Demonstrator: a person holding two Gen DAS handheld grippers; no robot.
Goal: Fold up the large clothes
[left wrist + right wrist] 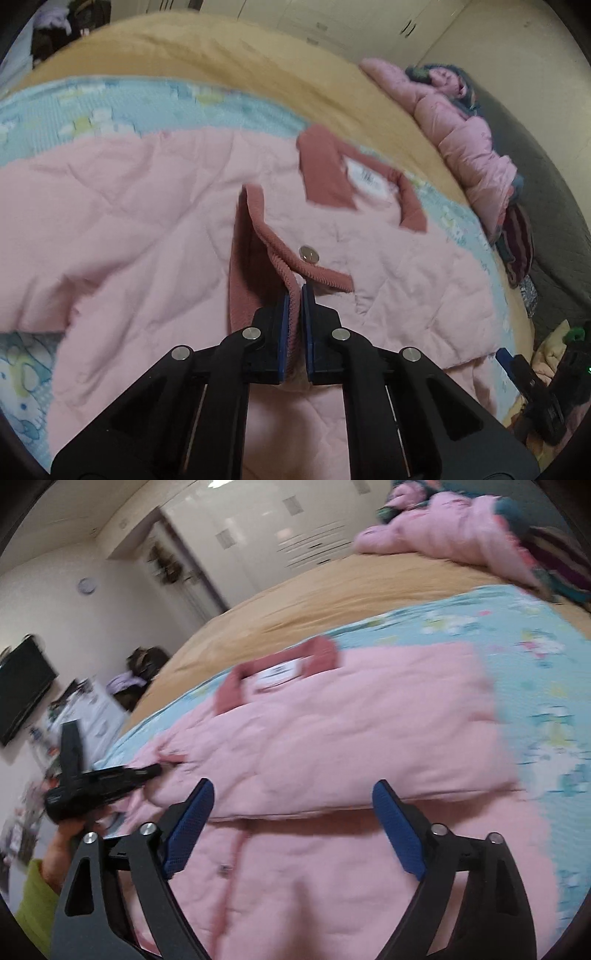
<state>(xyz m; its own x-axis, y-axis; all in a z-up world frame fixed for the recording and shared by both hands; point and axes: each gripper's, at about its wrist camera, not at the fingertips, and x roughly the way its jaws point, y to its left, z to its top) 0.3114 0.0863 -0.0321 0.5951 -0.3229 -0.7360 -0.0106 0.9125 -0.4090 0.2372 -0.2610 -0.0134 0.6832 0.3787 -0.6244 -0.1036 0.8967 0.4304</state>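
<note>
- The pink quilted jacket lies spread on the bed, over the blue patterned sheet, collar toward the far edge
- One side panel is already folded across the body; a sleeve and the remaining folds are judged outstanding
- The left hand-held gripper is clamped on the ribbed cuff
- The right hand-held gripper is spread wide and empty above the jacket

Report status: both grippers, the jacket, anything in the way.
Left gripper shut on jacket cuff. Right gripper open, empty, above pink jacket on bed. Nothing in the way.
</note>
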